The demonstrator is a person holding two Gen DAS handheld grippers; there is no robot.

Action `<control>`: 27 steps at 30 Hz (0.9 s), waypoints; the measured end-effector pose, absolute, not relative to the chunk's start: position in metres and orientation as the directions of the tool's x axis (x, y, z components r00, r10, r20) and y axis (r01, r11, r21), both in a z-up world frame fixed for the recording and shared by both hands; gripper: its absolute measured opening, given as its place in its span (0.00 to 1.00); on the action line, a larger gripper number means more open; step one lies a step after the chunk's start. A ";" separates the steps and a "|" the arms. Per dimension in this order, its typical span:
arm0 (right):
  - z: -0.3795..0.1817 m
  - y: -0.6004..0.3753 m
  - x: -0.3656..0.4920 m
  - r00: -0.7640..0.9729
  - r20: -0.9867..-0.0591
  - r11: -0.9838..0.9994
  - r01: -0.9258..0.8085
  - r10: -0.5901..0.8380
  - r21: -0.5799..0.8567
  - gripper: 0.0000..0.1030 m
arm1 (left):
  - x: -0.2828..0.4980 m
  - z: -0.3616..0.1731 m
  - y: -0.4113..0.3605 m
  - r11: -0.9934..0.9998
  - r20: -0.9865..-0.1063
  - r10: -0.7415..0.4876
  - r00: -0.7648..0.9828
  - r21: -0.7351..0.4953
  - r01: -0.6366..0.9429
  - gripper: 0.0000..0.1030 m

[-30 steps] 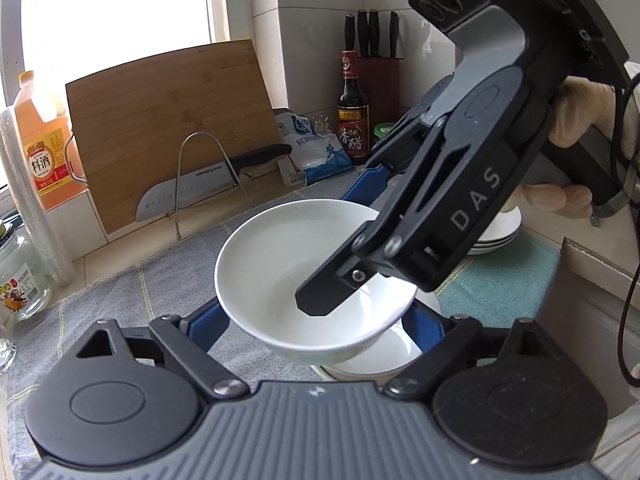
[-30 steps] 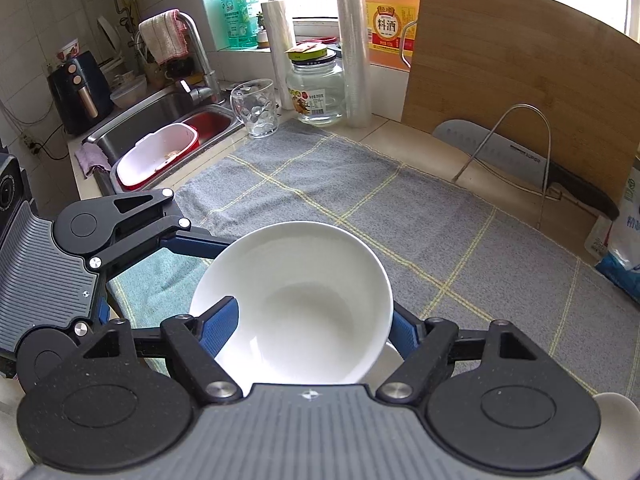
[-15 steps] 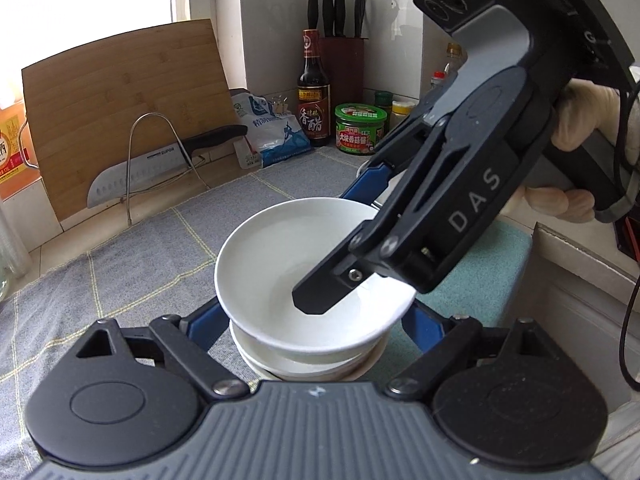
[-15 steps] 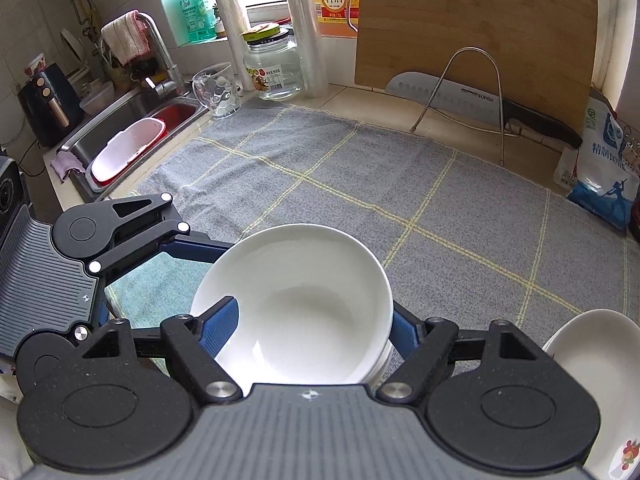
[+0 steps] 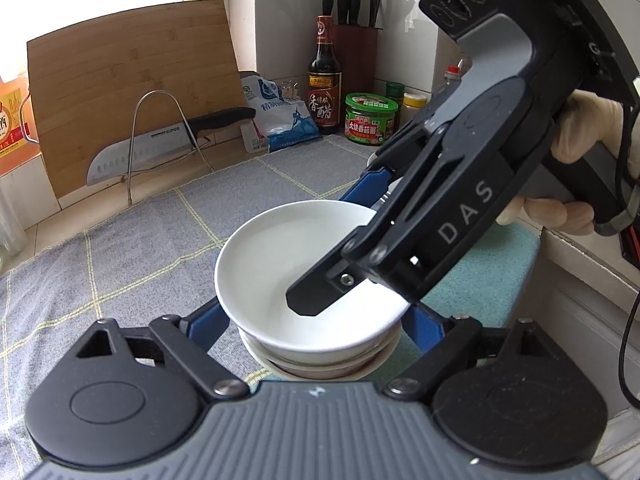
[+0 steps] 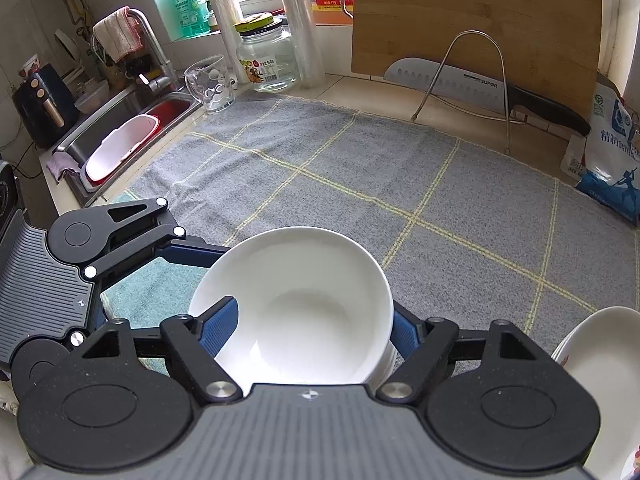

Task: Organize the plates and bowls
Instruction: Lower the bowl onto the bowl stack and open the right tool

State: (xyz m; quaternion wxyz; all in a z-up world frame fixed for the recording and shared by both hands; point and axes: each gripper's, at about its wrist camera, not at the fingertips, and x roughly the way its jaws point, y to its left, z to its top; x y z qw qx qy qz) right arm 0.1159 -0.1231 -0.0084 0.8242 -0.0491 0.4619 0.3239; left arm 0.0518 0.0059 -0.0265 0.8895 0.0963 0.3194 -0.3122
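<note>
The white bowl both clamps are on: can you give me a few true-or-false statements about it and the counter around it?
1. The white bowl sits on top of other bowls. True.
2. The bowl is full of soup. False: it is empty.
3. Both the left gripper and the right gripper have fingers beside the bowl. True.
4. The knife lies in the sink. False: it rests against the wire rack before the cutting board.
5. The counter cloth is plain red. False: grey with yellow lines.
</note>
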 end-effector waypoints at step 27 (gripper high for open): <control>-0.017 -0.123 0.116 0.371 -0.797 0.785 -0.587 0.476 0.196 0.88 | 0.064 -0.033 0.006 0.772 -0.657 -0.516 0.549 -0.079 0.631 0.92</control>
